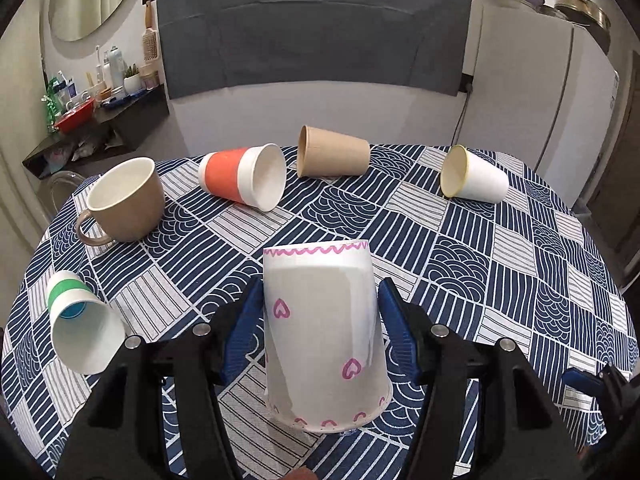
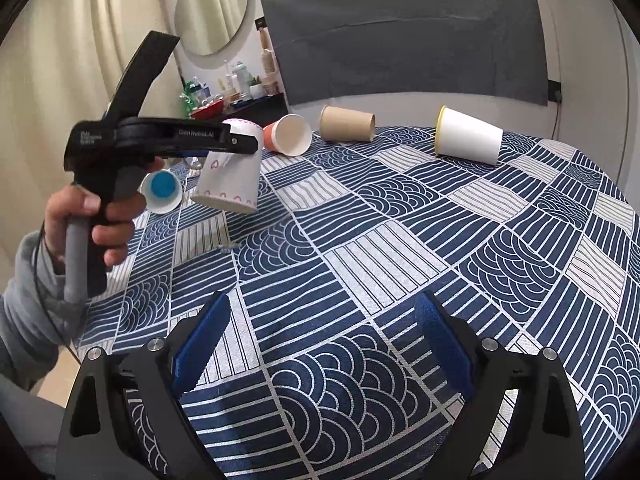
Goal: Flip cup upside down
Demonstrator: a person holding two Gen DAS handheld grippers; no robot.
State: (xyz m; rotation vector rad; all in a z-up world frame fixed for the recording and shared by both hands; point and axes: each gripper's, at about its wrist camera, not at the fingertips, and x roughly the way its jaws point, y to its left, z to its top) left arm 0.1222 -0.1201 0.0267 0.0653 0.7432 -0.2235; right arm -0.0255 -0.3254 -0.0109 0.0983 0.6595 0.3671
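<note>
A white paper cup with pink hearts [image 1: 324, 336] is upside down between the blue pads of my left gripper [image 1: 322, 320], mouth downward, base up. The pads press on its sides. In the right wrist view the same cup [image 2: 230, 176] hangs a little above the tablecloth, tilted, held by the left gripper [image 2: 240, 142] in a person's hand. My right gripper [image 2: 320, 344] is open and empty over the near part of the table.
Other cups lie on their sides on the blue patterned tablecloth [image 1: 480, 264]: green-banded [image 1: 82, 328], orange-banded [image 1: 244, 176], brown [image 1: 332, 152], white with yellow rim [image 1: 474, 178]. A beige mug [image 1: 126, 200] stands upright at left. A refrigerator [image 1: 540, 92] stands behind right.
</note>
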